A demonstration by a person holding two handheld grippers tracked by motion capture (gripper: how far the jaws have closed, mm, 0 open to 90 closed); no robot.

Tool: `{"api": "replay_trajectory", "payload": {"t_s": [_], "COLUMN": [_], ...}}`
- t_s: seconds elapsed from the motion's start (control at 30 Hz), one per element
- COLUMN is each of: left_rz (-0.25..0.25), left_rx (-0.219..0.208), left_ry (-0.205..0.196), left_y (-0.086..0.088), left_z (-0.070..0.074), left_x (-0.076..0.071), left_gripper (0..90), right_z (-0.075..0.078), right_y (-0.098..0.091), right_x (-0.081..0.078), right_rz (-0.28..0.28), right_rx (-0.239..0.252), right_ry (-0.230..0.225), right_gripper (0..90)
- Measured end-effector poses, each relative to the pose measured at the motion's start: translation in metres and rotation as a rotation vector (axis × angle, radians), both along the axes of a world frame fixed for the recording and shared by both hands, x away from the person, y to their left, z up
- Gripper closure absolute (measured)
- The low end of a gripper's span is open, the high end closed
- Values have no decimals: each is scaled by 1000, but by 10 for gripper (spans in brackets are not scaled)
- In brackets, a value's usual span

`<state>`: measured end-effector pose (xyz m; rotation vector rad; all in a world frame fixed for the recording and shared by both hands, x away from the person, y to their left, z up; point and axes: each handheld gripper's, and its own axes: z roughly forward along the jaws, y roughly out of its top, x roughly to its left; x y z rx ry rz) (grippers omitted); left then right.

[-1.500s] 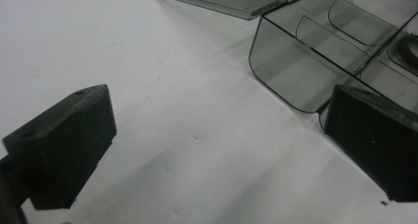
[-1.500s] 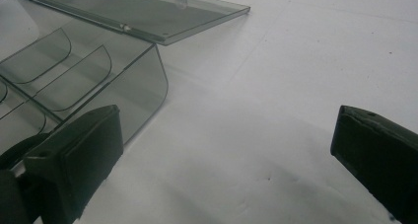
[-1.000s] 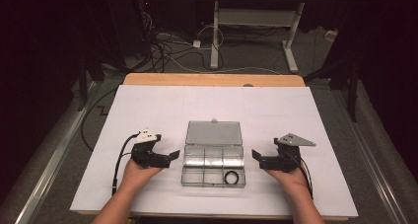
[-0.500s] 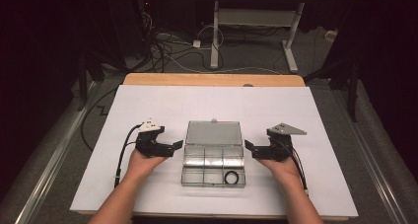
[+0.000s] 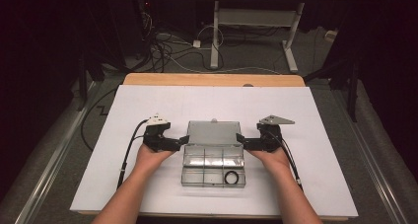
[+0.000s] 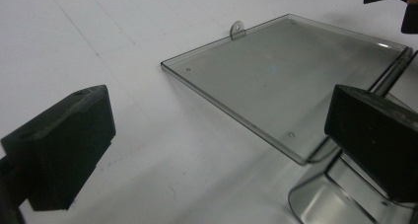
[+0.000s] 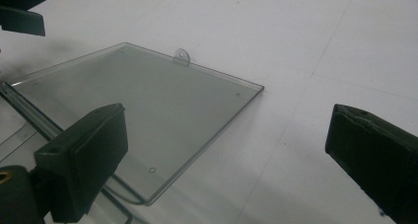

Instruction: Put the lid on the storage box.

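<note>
Lay open on the white table cover (image 5: 148, 105): a clear compartment box (image 5: 213, 165), base nearer the person, lid (image 5: 213, 132) folded flat away from it, between the two sets of fingers. Left gripper (image 5: 180, 141) poised at the lid's left edge, right gripper (image 5: 242, 140) at its right edge, both about level with the hinge line and seemingly equally near; touching or just short could not be told from the high view. Both pairs of jaws stood wide apart, nothing between them. From the left gripper view, lid (image 6: 286, 76) ahead and toward the right-hand finger (image 6: 372, 135), hanging tab (image 6: 237, 29) on the far edge. From the right gripper view, lid (image 7: 133, 110) ahead and toward the left-hand finger (image 7: 84, 160), tab (image 7: 182, 56) again far. Long axis of the whole open box ran away from the person, hinge crosswise between the fingers. Black ring (image 5: 231, 177) sat in the base's near right compartment. Likely next: closing in on the lid's side edges to swing it shut.
</note>
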<state>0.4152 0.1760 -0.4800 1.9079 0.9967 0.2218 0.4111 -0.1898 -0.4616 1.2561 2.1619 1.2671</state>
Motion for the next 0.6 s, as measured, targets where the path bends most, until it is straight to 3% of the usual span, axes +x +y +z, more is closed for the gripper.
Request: {"api": "replay_trajectory", "payload": {"t_s": [0.23, 0.6], "left_rz": [-13, -20], "left_rx": [12, 21], "left_ry": [34, 59], "left_y": [-12, -18], "left_z": [-4, -9], "left_x": [12, 15], "left_gripper": [0, 0], "right_z": [-5, -13], "right_y": [11, 22], "right_x": [8, 12], "right_rz": [18, 50], "right_rx": [-5, 11], "right_ry": [46, 114], "right_gripper": [52, 156]}}
